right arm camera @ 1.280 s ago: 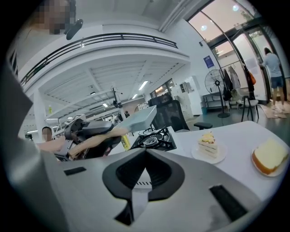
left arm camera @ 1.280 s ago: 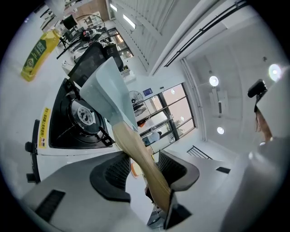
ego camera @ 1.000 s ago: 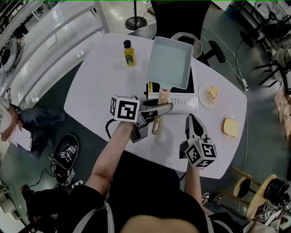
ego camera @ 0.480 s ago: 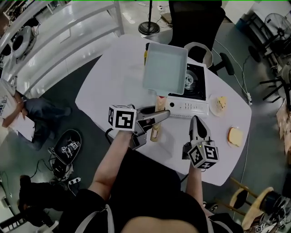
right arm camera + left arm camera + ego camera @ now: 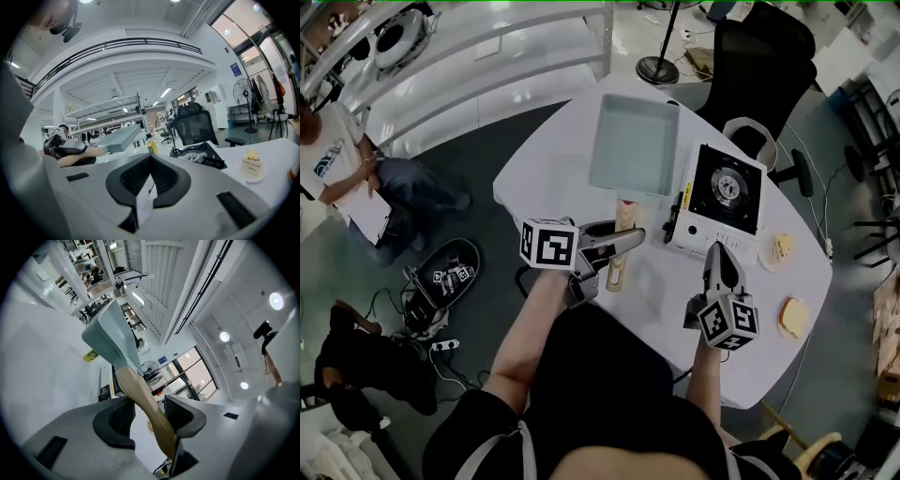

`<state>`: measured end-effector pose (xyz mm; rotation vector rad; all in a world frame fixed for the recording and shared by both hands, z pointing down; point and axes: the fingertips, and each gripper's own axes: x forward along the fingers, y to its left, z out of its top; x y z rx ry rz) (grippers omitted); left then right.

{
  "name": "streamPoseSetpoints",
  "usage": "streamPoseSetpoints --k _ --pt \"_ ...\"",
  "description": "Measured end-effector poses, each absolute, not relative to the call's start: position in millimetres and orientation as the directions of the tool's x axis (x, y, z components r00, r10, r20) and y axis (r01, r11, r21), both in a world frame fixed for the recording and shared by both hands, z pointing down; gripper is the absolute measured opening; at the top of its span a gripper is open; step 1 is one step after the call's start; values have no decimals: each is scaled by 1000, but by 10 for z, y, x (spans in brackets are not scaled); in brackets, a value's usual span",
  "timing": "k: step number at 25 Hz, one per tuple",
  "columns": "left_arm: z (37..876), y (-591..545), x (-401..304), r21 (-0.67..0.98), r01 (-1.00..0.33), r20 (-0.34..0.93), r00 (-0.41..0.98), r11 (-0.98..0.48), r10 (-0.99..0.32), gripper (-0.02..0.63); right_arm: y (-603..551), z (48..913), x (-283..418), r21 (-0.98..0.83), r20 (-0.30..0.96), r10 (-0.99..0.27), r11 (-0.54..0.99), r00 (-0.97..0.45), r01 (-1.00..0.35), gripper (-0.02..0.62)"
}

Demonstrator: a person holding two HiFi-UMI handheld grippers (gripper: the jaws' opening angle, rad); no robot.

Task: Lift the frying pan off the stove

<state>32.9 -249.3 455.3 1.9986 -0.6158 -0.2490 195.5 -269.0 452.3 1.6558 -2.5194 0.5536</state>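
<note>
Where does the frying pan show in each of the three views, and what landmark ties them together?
Head view: pan upper centre, left of the stove.
Left gripper view: pan upper left of centre, its wooden handle running down to bottom centre.
Right gripper view: pan left of centre, seen edge-on.
Shared landmark: the stove, right of centre in the right gripper view, small behind the handle in the left gripper view.
</note>
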Motion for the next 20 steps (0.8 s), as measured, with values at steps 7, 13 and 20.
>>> streamPoseSetpoints --k 7,13,20 --pt "4675 -2388 -134 878 -349 97 800 -328 -592 199 -2766 4471 1820 -227 245 -870 377 -428 -898 3" --pt "4692 -2297 -322 892 -337 87 782 -301 -617 199 -2786 4471 1700 -194 248 -860 408 -447 -892 2" --pt "4751 -2255 -389 904 -328 83 764 -274 -640 199 -2782 4456 1642 -177 247 -852 428 -461 -886 2"
